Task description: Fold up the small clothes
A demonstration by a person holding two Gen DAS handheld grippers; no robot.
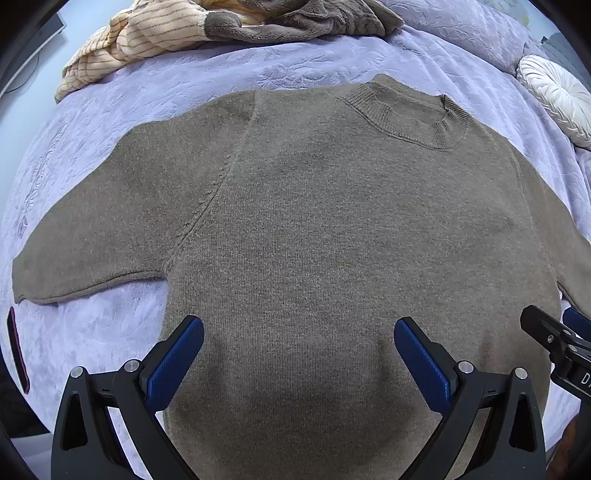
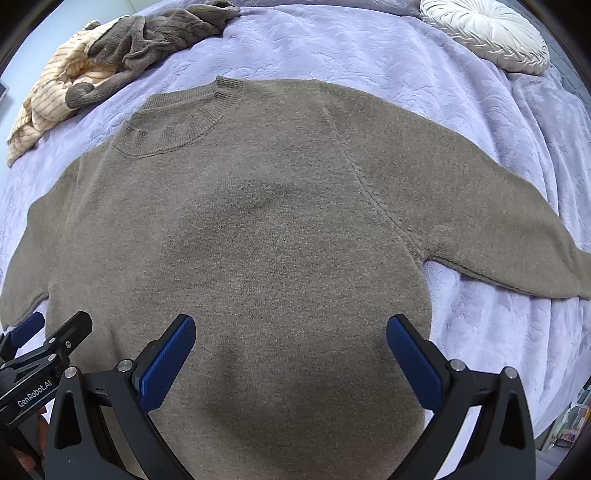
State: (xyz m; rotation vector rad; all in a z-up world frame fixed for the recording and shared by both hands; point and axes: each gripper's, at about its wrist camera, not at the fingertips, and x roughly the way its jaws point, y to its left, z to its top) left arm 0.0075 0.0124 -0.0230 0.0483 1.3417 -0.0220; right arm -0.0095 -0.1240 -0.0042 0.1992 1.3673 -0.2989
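A grey-brown knit sweater (image 1: 332,229) lies flat and face up on the lavender bedspread (image 1: 258,70), collar away from me, both sleeves spread out to the sides. It also shows in the right wrist view (image 2: 258,229). My left gripper (image 1: 299,332) is open and empty, held over the sweater's lower left part. My right gripper (image 2: 291,328) is open and empty over the lower right part. Each gripper shows at the edge of the other's view: the right one (image 1: 561,336), the left one (image 2: 48,339).
A heap of other clothes, a cream striped piece (image 2: 55,96) and a grey-brown fleece piece (image 2: 155,33), lies at the far left of the bed. A round white pleated cushion (image 2: 487,33) sits at the far right. The bedspread (image 2: 406,55) surrounds the sweater.
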